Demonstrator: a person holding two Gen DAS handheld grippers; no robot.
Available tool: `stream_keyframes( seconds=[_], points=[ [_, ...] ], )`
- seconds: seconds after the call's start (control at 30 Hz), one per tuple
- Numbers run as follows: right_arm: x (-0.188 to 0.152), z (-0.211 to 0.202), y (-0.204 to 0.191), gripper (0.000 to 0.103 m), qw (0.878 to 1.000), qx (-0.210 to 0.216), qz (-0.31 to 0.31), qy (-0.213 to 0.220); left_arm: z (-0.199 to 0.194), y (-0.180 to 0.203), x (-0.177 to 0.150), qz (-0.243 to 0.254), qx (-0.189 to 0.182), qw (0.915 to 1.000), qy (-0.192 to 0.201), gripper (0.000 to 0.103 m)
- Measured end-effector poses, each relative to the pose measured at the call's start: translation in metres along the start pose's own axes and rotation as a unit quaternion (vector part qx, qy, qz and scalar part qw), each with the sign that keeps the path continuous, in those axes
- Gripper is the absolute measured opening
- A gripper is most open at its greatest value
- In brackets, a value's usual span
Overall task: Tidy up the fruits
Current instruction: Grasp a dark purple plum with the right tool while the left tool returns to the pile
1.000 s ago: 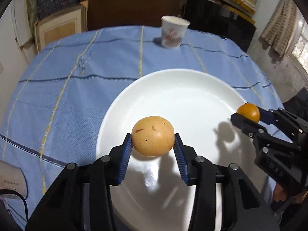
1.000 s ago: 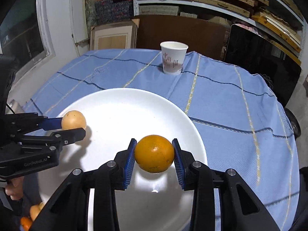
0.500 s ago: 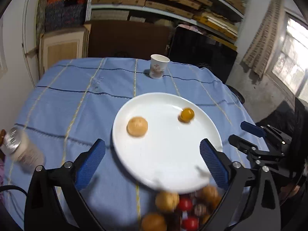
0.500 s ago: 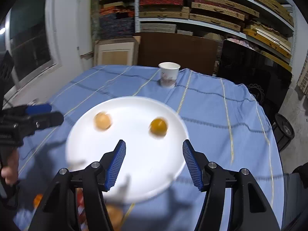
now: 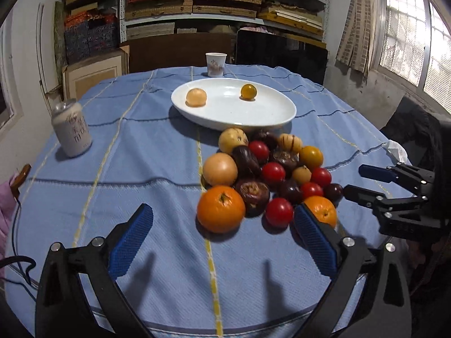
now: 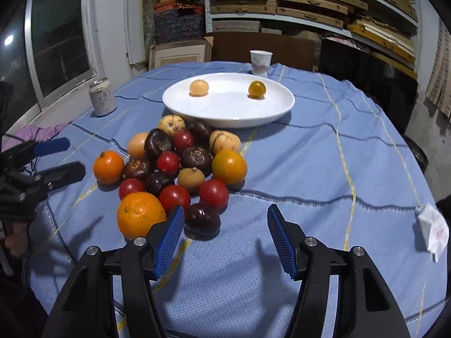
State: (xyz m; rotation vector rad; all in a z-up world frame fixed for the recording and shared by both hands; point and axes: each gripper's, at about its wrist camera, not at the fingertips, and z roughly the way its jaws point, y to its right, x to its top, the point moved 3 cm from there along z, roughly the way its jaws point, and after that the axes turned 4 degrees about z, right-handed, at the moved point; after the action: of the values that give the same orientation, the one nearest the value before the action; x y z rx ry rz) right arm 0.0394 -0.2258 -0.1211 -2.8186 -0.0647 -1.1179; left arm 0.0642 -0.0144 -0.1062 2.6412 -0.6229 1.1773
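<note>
Resting well apart on the white plate [image 5: 270,118], a pale tan fruit [image 5: 196,97] and a small orange fruit [image 5: 248,91] are the first of the sort, we judge, set with room between them so more can follow. Most of the fruit pile [image 5: 267,174] waits just in front of the plate on the blue-clothed worktop [image 5: 112,169]: oranges, red tomatoes, dark chestnut-like fruits and pale round ones, all touching in one heap. We hold both tongs above the near edge of that heap. Our left tongs [image 5: 222,239] stand spread wide with nothing between the pads, framing the big orange [image 5: 221,208], probably to take a large piece. Our right tongs [image 6: 225,239] stand partly open and empty, a dark purple fruit [image 6: 202,219] just beside the left pad. A can [image 6: 102,97] and a paper cup [image 6: 261,62] stand clear of the work.
</note>
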Motion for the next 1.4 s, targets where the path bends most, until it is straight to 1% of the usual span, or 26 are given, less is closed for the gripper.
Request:
stream_keyframes(
  seconds=[0.1, 0.17, 0.27, 0.43, 0.53, 0.57, 0.67, 0.7, 0.83, 0.97, 1.2, 1.4],
  points=[
    [-0.001, 0.003, -0.005, 0.061, 1.0, -0.004, -0.002, -0.001, -0.001, 0.009, -0.006, 0.025, 0.02, 0.9995, 0.008, 0.098],
    [0.001, 0.004, -0.009, 0.061, 1.0, -0.005, -0.006, -0.001, -0.001, 0.009, -0.004, 0.029, 0.02, 0.9993, 0.014, 0.098],
    [0.001, 0.01, -0.014, 0.061, 1.0, -0.007, -0.007, -0.013, 0.0, 0.005, -0.005, 0.015, 0.017, 0.9996, 0.015, 0.098],
    [0.005, 0.022, -0.018, 0.054, 0.999, -0.005, -0.001, -0.033, 0.0, -0.006, -0.005, -0.015, 0.01, 0.9997, 0.014, 0.098],
    [0.004, 0.023, -0.016, 0.054, 0.999, 0.003, 0.007, -0.035, 0.001, -0.011, -0.004, -0.031, 0.009, 0.9994, 0.013, 0.098],
    [0.003, 0.023, -0.016, 0.052, 0.999, 0.009, 0.009, -0.036, 0.002, -0.013, -0.004, -0.035, 0.008, 0.9993, 0.012, 0.098],
    [0.002, 0.024, -0.017, 0.041, 0.999, 0.018, 0.005, -0.041, 0.004, -0.014, -0.004, -0.037, 0.01, 0.9992, 0.009, 0.098],
    [0.002, 0.025, -0.018, 0.04, 0.999, 0.017, 0.004, -0.042, 0.004, -0.014, -0.004, -0.037, 0.011, 0.9992, 0.009, 0.098],
    [0.001, 0.029, -0.021, 0.037, 0.999, 0.007, -0.003, -0.053, 0.006, -0.014, -0.004, -0.036, 0.016, 0.9992, 0.003, 0.098],
    [0.0, 0.031, -0.02, 0.034, 0.998, 0.016, 0.001, -0.059, 0.009, -0.014, -0.004, -0.035, 0.024, 0.9991, -0.003, 0.098],
    [-0.001, 0.026, -0.019, 0.033, 0.999, 0.013, 0.004, -0.047, 0.013, -0.016, -0.004, -0.037, 0.048, 0.998, -0.018, 0.098],
    [-0.003, 0.017, -0.012, 0.033, 0.999, 0.022, 0.023, -0.032, 0.015, -0.017, -0.005, -0.037, 0.052, 0.9977, -0.025, 0.098]
  ],
)
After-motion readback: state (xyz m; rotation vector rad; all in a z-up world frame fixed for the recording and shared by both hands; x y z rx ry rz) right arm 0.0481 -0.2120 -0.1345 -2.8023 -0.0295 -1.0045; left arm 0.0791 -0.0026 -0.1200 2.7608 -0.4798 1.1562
